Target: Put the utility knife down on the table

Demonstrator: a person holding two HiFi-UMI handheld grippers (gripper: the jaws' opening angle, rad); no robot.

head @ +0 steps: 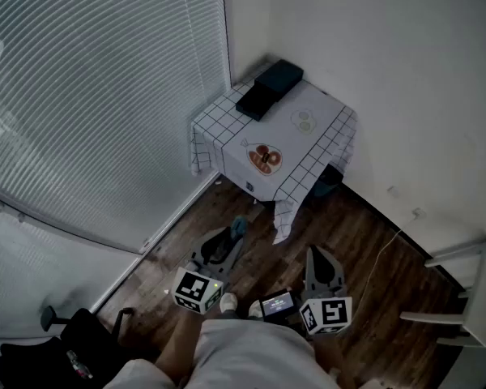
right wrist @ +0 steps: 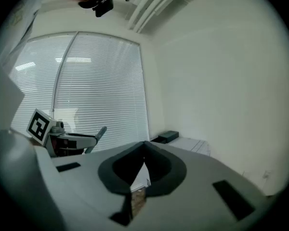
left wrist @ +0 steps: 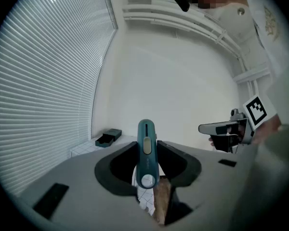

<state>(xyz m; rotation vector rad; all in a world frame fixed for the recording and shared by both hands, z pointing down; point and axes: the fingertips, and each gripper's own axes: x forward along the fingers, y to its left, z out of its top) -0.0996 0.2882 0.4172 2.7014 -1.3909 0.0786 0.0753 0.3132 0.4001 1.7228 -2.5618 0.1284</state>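
Note:
A teal utility knife (left wrist: pixel 146 134) stands upright between the jaws of my left gripper (left wrist: pixel 147 144), which is shut on it; in the head view the knife (head: pixel 238 227) pokes out ahead of that gripper (head: pixel 225 248). My right gripper (right wrist: pixel 144 143) is shut with nothing in it and sits to the right (head: pixel 322 264). Both hover over the wooden floor, well short of the small table (head: pixel 324 124) with a white checked cloth in the corner. A dark box (head: pixel 269 87) lies at the table's back.
White blinds (head: pixel 89 96) fill the left side, plain walls the right. A dark bin (head: pixel 330 181) sits under the table. A white chair (head: pixel 470 290) stands at the right, a black chair (head: pixel 65 355) at the lower left, and a cable (head: pixel 381 258) crosses the floor.

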